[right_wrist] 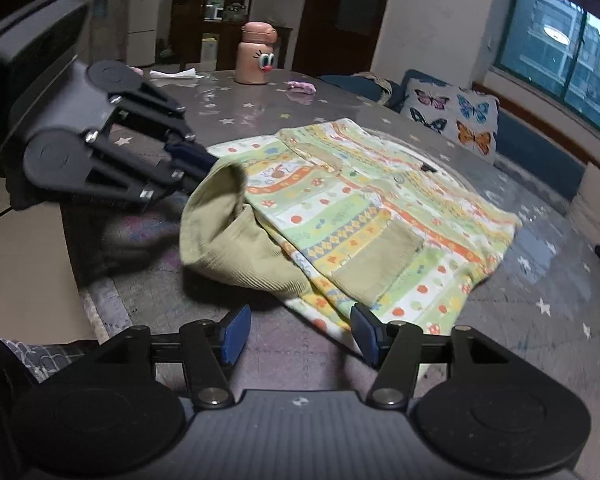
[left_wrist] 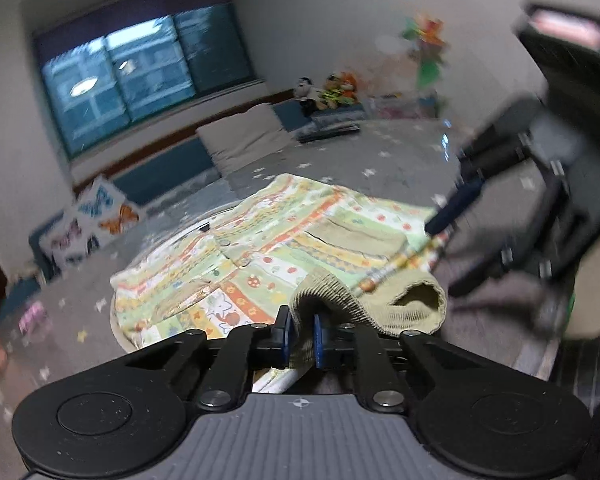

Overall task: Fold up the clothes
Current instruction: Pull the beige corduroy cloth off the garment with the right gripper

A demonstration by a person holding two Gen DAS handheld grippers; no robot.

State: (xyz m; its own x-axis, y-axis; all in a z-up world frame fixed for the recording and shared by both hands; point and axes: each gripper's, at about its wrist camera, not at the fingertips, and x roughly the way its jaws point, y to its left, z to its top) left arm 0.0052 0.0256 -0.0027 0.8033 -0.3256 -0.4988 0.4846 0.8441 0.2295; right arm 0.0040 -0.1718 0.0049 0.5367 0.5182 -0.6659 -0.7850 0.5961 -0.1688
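Note:
A child's patterned garment (left_wrist: 260,248) (right_wrist: 360,208) with green, orange and white stripes lies spread on the star-print table cover (right_wrist: 540,320). Its khaki ribbed cuff (left_wrist: 340,296) (right_wrist: 220,200) is lifted off the table. My left gripper (left_wrist: 302,334) (right_wrist: 196,164) is shut on that cuff, with the ribbed cloth pinched between its blue pads. My right gripper (right_wrist: 300,334) is open at the near hem, with bare table between its pads and the hem's corner beside the right pad. In the left wrist view, one of its fingers (left_wrist: 458,204) is blurred over the garment's far right edge.
A pink bottle with a cartoon face (right_wrist: 256,54) and a small pink item (right_wrist: 302,87) stand at the table's far side. The table edge (right_wrist: 84,280) runs close on the left. A butterfly cushion (right_wrist: 452,114) (left_wrist: 96,216) and soft toys (left_wrist: 332,88) sit beyond the table.

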